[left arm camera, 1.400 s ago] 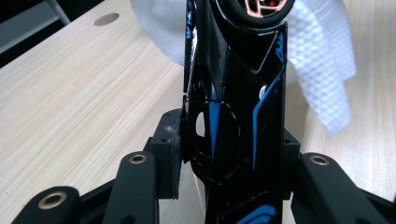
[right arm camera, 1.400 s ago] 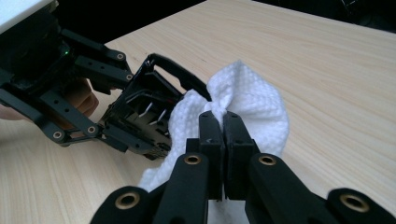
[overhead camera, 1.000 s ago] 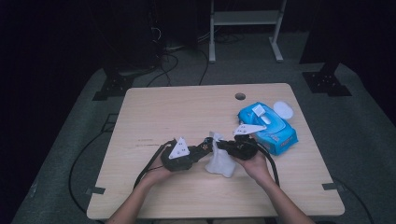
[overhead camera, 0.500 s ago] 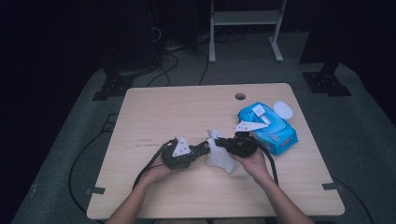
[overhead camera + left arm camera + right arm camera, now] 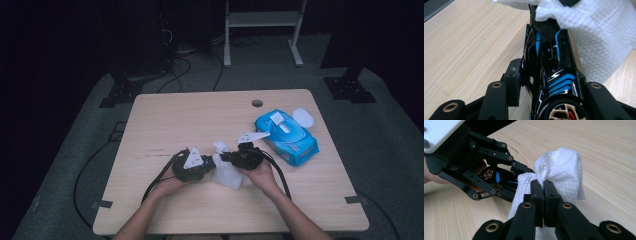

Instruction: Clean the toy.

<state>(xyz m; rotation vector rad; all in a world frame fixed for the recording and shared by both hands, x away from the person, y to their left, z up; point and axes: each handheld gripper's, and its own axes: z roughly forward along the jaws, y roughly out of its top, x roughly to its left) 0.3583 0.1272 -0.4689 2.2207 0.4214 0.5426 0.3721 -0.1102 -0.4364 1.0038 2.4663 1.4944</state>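
Near the middle of the table [image 5: 165,125], the left gripper [image 5: 212,162] is clamped on one black-and-blue toy car [image 5: 549,62]. The right gripper [image 5: 543,185] pinches one white wipe [image 5: 560,170] against it. One blue wipe pack [image 5: 287,135] lies far right.

Near the front-middle of the table [image 5: 165,120]: white wipe [image 5: 226,170], the anchor for everything else. Immediately left of the wipe, left gripper [image 5: 212,162], clamped on a toy car [image 5: 549,62] lying lengthwise between its jaws, nose pushed under the wipe. Immediately right of the wipe, right gripper [image 5: 223,158], pinching a fold of it. Further right and a bit behind the wipe, wipes pack [image 5: 286,136], with a round lid [image 5: 303,118] just behind that. Well behind the wipe, cable hole [image 5: 257,103] near the far edge.
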